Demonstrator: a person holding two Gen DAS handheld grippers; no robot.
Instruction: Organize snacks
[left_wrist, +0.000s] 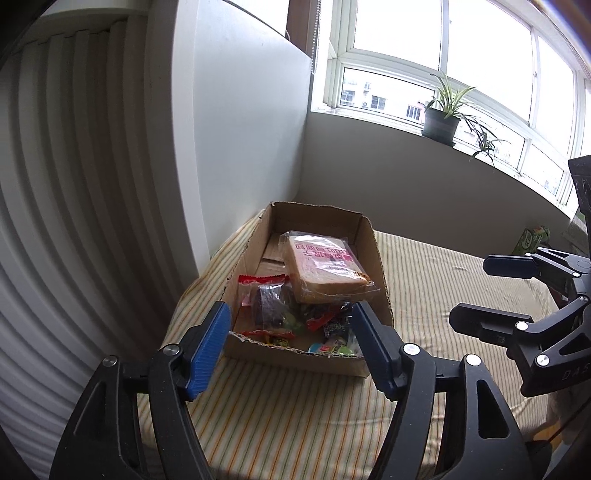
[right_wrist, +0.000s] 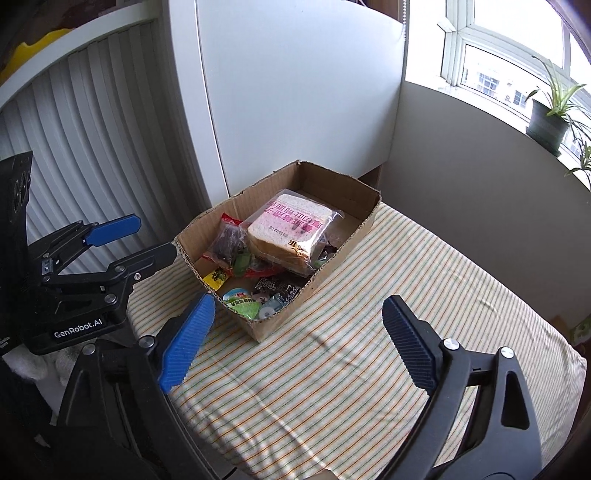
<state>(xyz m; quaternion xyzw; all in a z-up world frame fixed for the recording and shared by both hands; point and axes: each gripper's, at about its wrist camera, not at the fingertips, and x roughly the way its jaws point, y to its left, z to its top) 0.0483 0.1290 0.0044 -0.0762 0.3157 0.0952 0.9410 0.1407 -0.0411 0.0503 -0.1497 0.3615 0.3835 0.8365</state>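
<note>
A cardboard box (left_wrist: 380, 280) (right_wrist: 347, 192) sits on a striped cloth-covered table. In it a bagged bread loaf (left_wrist: 325, 266) (right_wrist: 291, 229) lies on top of several small snack packets (left_wrist: 266, 302) (right_wrist: 258, 291). My left gripper (left_wrist: 291, 325) is open and empty, just in front of the box's near end; it also shows in the right wrist view (right_wrist: 147, 236). My right gripper (right_wrist: 299, 317) is open and empty, to the right of the box, and shows in the left wrist view (left_wrist: 469, 291).
The striped table (left_wrist: 443, 295) (right_wrist: 369, 350) stretches to the right of the box. A white cabinet (left_wrist: 240, 147) and slatted doors (left_wrist: 74, 184) stand behind and to the left. Potted plants (left_wrist: 443, 114) sit on the windowsill.
</note>
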